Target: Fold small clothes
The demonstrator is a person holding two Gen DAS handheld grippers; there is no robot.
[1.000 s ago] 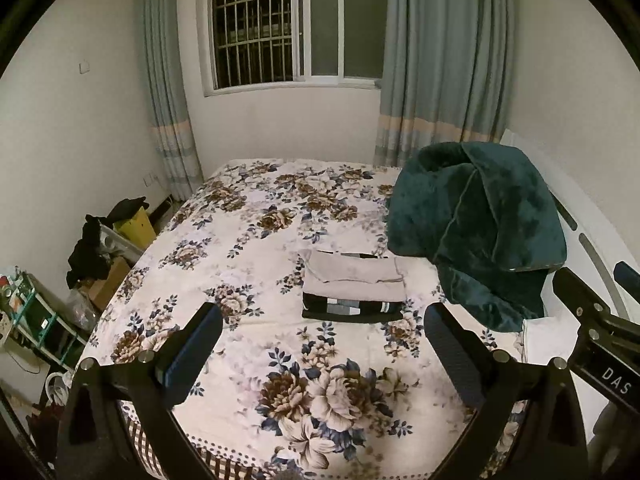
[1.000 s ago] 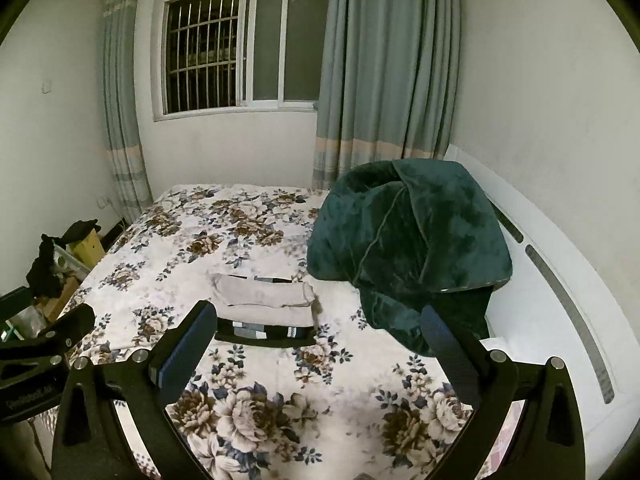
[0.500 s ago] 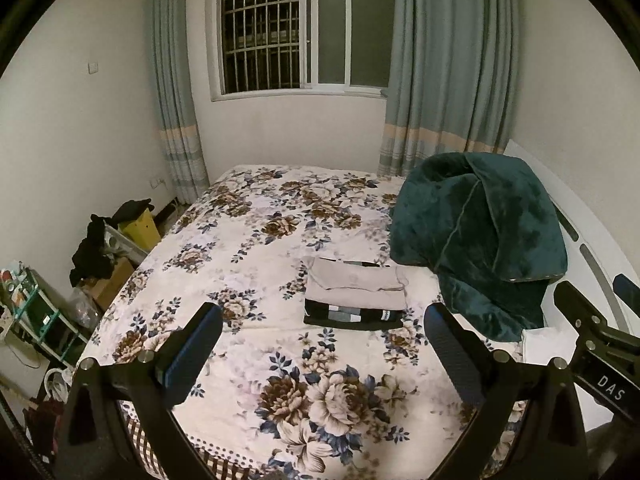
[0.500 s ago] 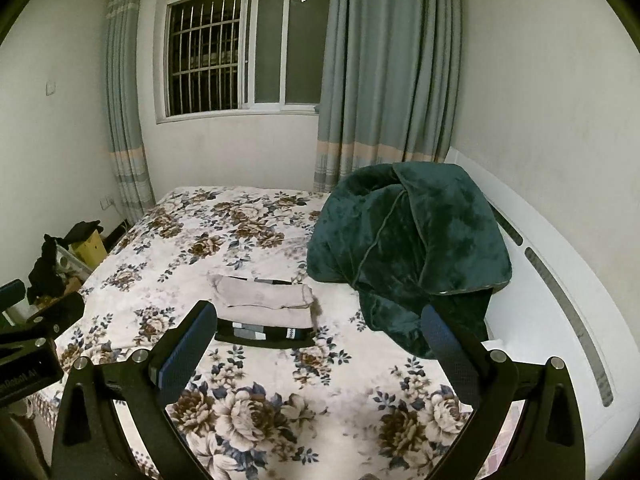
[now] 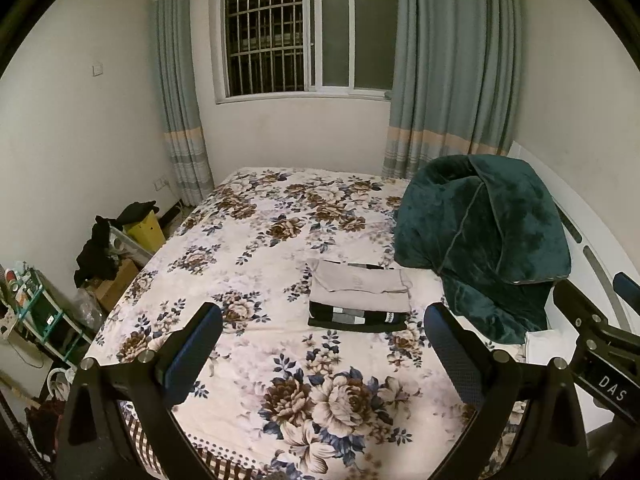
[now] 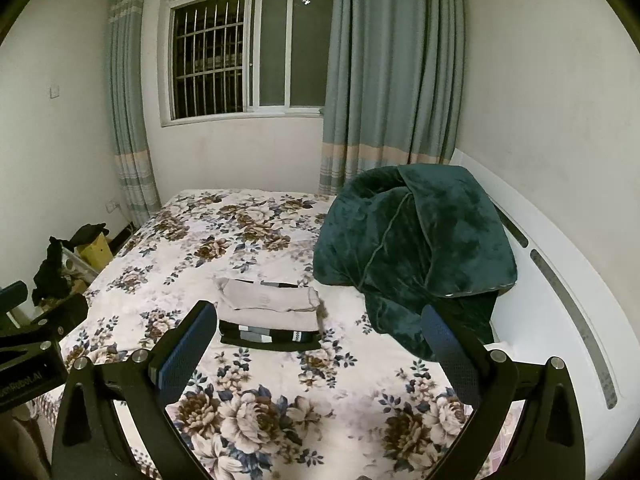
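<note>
A folded beige garment [image 5: 360, 288] lies on top of a folded black garment with grey and white blocks [image 5: 356, 318], stacked in the middle of the floral bed [image 5: 256, 248]. The stack also shows in the right wrist view: beige [image 6: 268, 304] over black [image 6: 268, 336]. My left gripper [image 5: 322, 354] is open and empty, held above the bed's near part, short of the stack. My right gripper [image 6: 316, 354] is open and empty, also short of the stack. The right gripper's body shows at the right of the left wrist view [image 5: 600, 344].
A bunched dark green blanket [image 5: 484, 236] lies on the bed's right side against the white headboard [image 6: 560, 280]. Boxes and dark clothes [image 5: 108, 248] and a small shelf [image 5: 36, 312] stand on the floor left of the bed. A barred window [image 5: 304, 32] with curtains is behind.
Both grippers have drawn back and tilted up from the bed; the folded stack looks smaller and lower in view. Both stay open and empty. The stack has not moved.
</note>
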